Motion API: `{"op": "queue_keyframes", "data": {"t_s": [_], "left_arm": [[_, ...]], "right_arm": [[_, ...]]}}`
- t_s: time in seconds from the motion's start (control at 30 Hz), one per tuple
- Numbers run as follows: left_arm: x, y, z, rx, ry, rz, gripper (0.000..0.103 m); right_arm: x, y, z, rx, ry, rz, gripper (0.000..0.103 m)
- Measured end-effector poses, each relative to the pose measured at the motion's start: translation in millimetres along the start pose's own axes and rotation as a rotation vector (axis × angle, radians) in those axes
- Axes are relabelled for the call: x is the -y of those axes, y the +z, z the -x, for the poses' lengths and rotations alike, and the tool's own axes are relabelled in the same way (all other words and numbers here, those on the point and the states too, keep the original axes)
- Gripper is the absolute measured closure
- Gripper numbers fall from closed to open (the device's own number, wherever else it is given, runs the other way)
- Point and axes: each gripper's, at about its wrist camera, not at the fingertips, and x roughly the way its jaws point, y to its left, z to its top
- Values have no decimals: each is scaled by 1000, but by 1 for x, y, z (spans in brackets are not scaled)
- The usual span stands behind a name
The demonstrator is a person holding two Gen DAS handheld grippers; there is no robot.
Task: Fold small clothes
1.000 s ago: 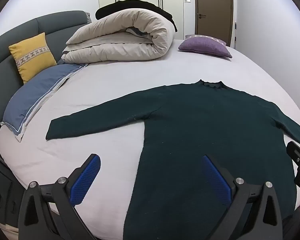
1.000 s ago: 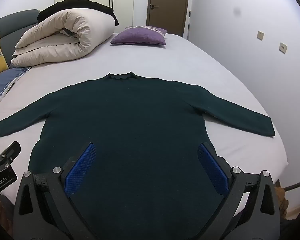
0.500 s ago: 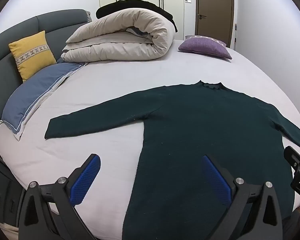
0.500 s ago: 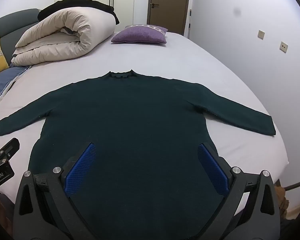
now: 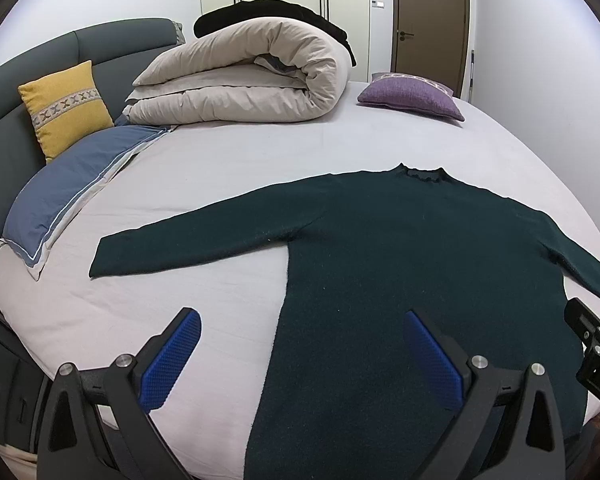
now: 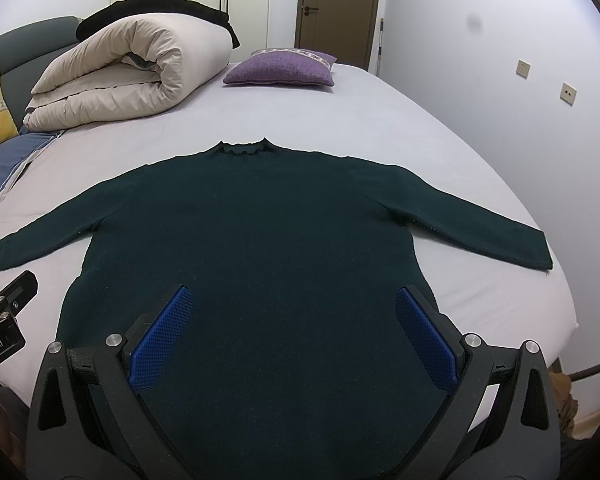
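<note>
Both grippers hang above the near edge of the bed, each with its blue-padded fingers spread wide and nothing between them. Ahead of the left gripper point(image 5: 302, 354), its left finger sits over bare sheet while its right finger sits over the lower body of the dark green sweater point(image 5: 412, 264). That sweater lies flat and face up on the bed point(image 5: 260, 160), collar pointing away, both sleeves stretched out to the sides. Under the right gripper point(image 6: 292, 334), both fingers hover over the sweater's point(image 6: 260, 232) hem area, roughly centred on its body; its right sleeve runs out ahead and to the right, ending near the bed's edge. Further ahead, a rolled beige duvet point(image 6: 132, 68) rests at the far left, with a purple cushion point(image 6: 280, 68) beyond the collar. Off to the left gripper's left lie a blue pillow point(image 5: 72, 184) and a yellow cushion point(image 5: 66, 108) against the grey headboard point(image 5: 4, 92).
</note>
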Motion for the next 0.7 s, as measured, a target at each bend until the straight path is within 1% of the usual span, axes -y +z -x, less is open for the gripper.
{"op": "queue_keyframes", "data": {"t_s": [0.7], "left_arm": [[0, -2, 0, -2, 1, 2, 0]], "right_arm": [[-4, -5, -2, -9, 5, 9, 0]]}}
